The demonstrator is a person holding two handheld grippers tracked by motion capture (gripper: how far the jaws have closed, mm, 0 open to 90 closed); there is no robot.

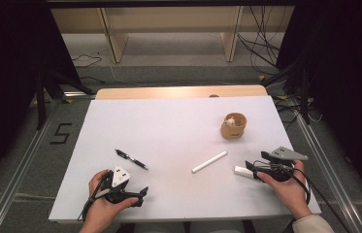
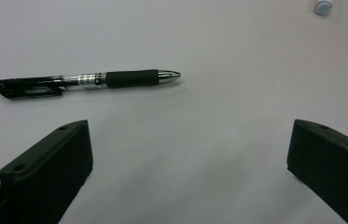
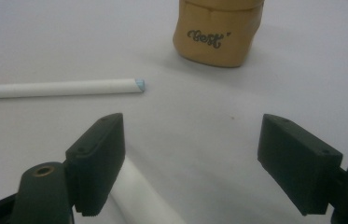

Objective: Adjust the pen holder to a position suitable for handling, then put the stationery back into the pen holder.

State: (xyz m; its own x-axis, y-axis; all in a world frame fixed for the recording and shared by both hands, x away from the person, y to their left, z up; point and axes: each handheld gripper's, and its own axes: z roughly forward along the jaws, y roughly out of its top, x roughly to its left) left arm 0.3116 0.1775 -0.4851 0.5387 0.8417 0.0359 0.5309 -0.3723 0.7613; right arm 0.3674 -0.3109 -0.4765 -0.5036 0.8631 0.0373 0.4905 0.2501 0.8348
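- White sheeting is spread over the table (image 1: 169, 121), with a strip of bare wood left showing along the far edge at 12 o'clock.
- Left gripper (image 1: 137, 194) is held low near the front edge at about 7 o'clock of the table; its jaws are spread wide with nothing between them, as seen in the left gripper view (image 2: 190, 154).
- Black pen (image 1: 131, 159) is laid flat just beyond that gripper, at roughly 11 o'clock from it, and isn't touched by it. In the left gripper view the pen (image 2: 83, 81) is seen lying crosswise ahead of the jaws.
- Right gripper (image 1: 252, 167) is held at about 4 o'clock of the table, jaws also wide apart and gripping nothing, per the right gripper view (image 3: 190, 158).
- White stick (image 1: 209, 161) is lying loose near the table's middle, at about 9 o'clock from the right gripper, and is clear of it.
- A second white piece (image 1: 241, 171) is seen just under the right gripper; whether it's actually touched can't be told.
- Tan cup (image 1: 233, 126) is standing upright at about 2 o'clock of the table, well apart from both grippers.
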